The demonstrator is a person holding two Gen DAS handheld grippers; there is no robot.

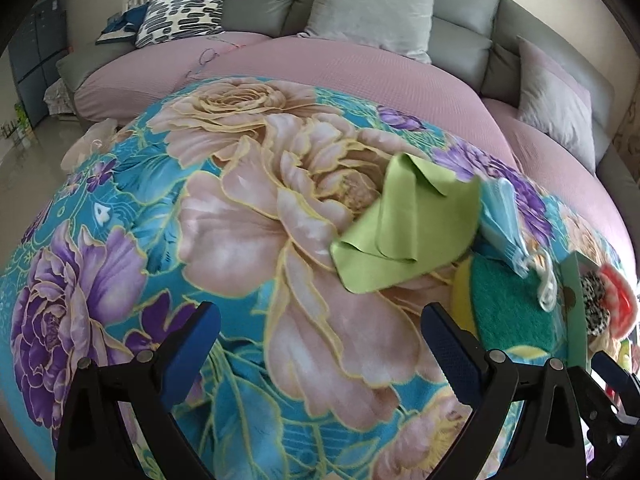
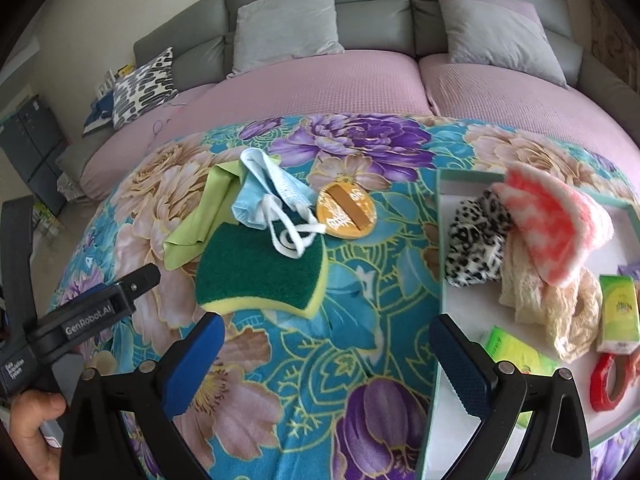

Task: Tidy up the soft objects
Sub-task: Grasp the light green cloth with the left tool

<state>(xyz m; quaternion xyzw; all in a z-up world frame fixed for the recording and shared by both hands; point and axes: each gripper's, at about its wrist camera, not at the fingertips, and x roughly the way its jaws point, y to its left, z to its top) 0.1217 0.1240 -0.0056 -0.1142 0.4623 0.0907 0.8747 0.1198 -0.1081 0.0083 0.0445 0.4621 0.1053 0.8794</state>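
Blue-padded fingers (image 2: pixel 456 364) of the right gripper (image 2: pixel 326 364) stand wide apart and empty, low over the floral blanket (image 2: pixel 352 292) that covers the tabletop. Just beyond them lies the green-and-yellow sponge (image 2: pixel 260 276), taken here as the landmark. A light blue face mask (image 2: pixel 264 192) is heaped at the sponge's far edge, its white ear loop (image 2: pixel 294 240) trailing onto the green scouring face. A lime green cloth (image 2: pixel 200 220) sits crumpled at the sponge's far left corner, touching it. An orange round puff (image 2: pixel 346 210) lies just right of the mask, near the sponge's far right corner. Well to the right of the sponge is a shallow tray (image 2: pixel 440 280) holding a leopard-print scrunchie (image 2: pixel 476 240), a pink-and-white cloth (image 2: pixel 556 224), beige lace fabric (image 2: pixel 552 304), tissue packs (image 2: pixel 618 312) and a red tape roll (image 2: pixel 610 376).

Left of the sponge, the left gripper (image 1: pixel 320 348) hovers with its fingers (image 1: pixel 192 344) spread wide, holding nothing.
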